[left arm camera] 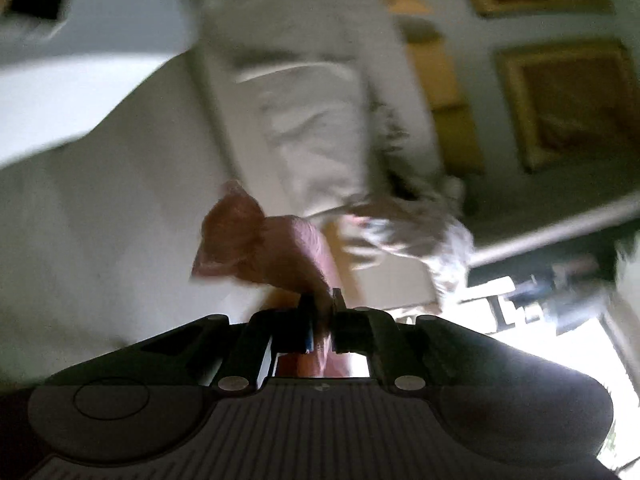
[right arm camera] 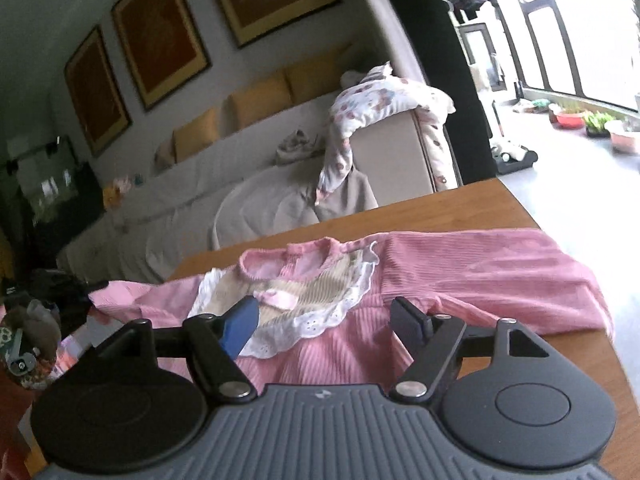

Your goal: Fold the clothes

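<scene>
Your pink dress (right arm camera: pixel 460 276) lies spread face up on the wooden table (right arm camera: pixel 472 208), neckline toward twelve o'clock in the right wrist view, one sleeve running out to three o'clock and the other trailing off toward nine. The cream bib with its white lace edge and the small pink bow sit at the centre of the chest. By the look of it, folding has only just begun: the body is flat, the three o'clock sleeve is still laid out, and no fold shows yet. Both sleeves and the lengthwise folds are left to do.

Your left gripper (left arm camera: pixel 322 308) has its fingers pressed together on a bunch of pink cloth, which rises toward eleven o'clock in its blurred view; this is probably the sleeve at the nine o'clock side, though the blur keeps you from being sure. Your right gripper (right arm camera: pixel 324 320) hangs just over the chest with its fingers well apart and nothing between them, one blue pad and one black.

Count: one dress, one table, two grippers. Beyond the table at twelve o'clock stands one sofa (right arm camera: pixel 240 184) with four yellow cushions, a floral cloth (right arm camera: pixel 380 100) draped over its arm, and three framed pictures (right arm camera: pixel 160 36) on the wall.
</scene>
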